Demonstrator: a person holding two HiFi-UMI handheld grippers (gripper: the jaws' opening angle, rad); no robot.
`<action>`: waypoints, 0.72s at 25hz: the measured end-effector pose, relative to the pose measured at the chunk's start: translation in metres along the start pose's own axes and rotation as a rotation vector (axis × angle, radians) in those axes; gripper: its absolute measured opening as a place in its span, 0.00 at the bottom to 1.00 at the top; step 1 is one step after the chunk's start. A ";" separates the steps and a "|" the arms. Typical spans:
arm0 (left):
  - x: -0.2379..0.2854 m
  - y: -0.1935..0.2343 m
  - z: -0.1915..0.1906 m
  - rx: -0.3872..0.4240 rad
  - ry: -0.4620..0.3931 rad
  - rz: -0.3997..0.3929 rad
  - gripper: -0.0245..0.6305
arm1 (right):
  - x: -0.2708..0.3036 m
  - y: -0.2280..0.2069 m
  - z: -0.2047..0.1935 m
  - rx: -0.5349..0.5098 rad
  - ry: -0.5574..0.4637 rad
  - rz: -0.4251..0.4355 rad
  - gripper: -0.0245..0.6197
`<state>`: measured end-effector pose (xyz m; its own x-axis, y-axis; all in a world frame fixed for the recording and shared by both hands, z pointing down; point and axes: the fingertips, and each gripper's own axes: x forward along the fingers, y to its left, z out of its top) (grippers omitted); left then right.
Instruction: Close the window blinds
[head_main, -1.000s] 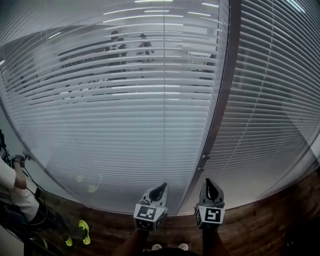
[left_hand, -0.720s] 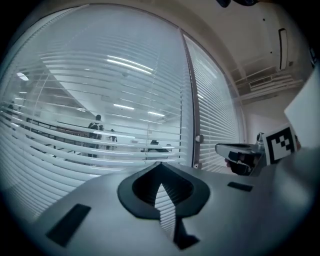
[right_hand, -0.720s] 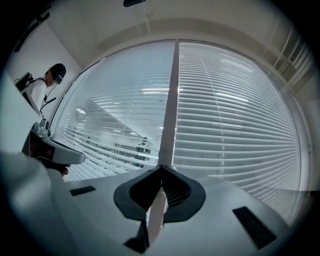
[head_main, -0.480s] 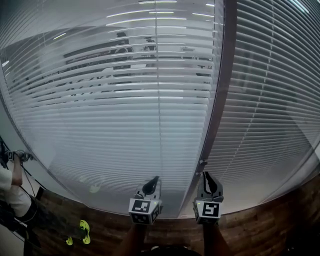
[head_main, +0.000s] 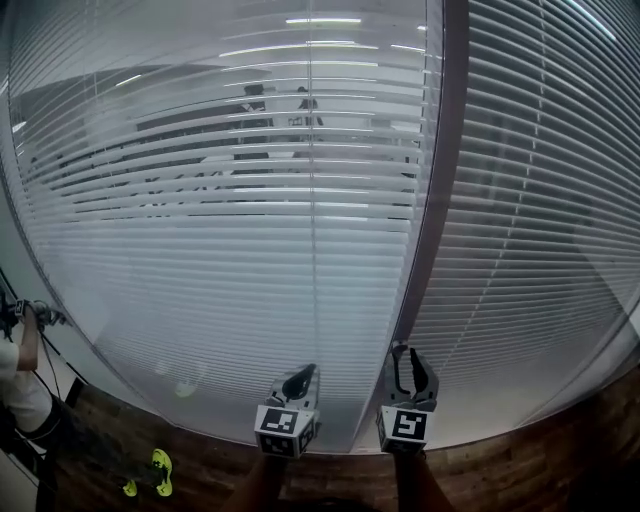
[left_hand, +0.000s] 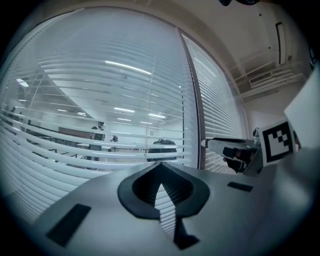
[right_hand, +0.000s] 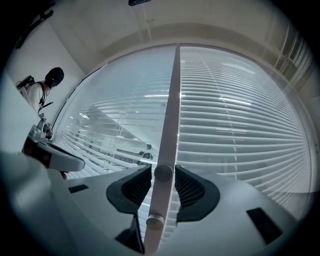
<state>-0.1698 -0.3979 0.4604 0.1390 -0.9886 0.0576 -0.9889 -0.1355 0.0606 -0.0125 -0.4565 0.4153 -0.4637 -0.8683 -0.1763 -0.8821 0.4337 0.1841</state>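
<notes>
Two slatted blinds hang behind glass. The left blind (head_main: 240, 230) has tilted slats that let an office show through. The right blind (head_main: 545, 210) looks more closed. A grey post (head_main: 432, 200) divides them and carries a round knob (right_hand: 163, 173), with a second knob (right_hand: 154, 220) lower down. My right gripper (head_main: 408, 362) (right_hand: 163, 171) is at the post. Its jaws have just been opening and stand either side of the upper knob, pads (right_hand: 138, 186) clear of it. My left gripper (head_main: 298, 382) (left_hand: 160, 165) is shut and empty, facing the left blind.
A wooden floor (head_main: 560, 470) runs below the windows. A person's arm (head_main: 22, 350) shows at the left edge, with yellow-green shoes (head_main: 160, 470) on the floor nearby. The right gripper view shows a person (right_hand: 47, 82) standing at the left.
The right gripper's jaws, shut at the post's knob before, now stand apart around it. Both grippers have shifted slightly left and down in the picture as the view moved.
</notes>
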 end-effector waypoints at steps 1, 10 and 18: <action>0.002 -0.001 -0.003 0.006 0.001 -0.008 0.04 | 0.003 -0.001 -0.001 -0.003 0.004 -0.001 0.24; 0.005 -0.001 -0.003 0.005 0.003 -0.015 0.04 | 0.015 -0.001 -0.010 0.019 0.052 -0.014 0.24; 0.005 0.005 -0.012 0.021 0.016 -0.011 0.04 | 0.015 -0.004 -0.009 0.040 0.041 -0.035 0.24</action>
<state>-0.1730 -0.4028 0.4734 0.1502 -0.9860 0.0729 -0.9882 -0.1475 0.0405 -0.0152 -0.4733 0.4210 -0.4296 -0.8917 -0.1425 -0.9006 0.4115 0.1399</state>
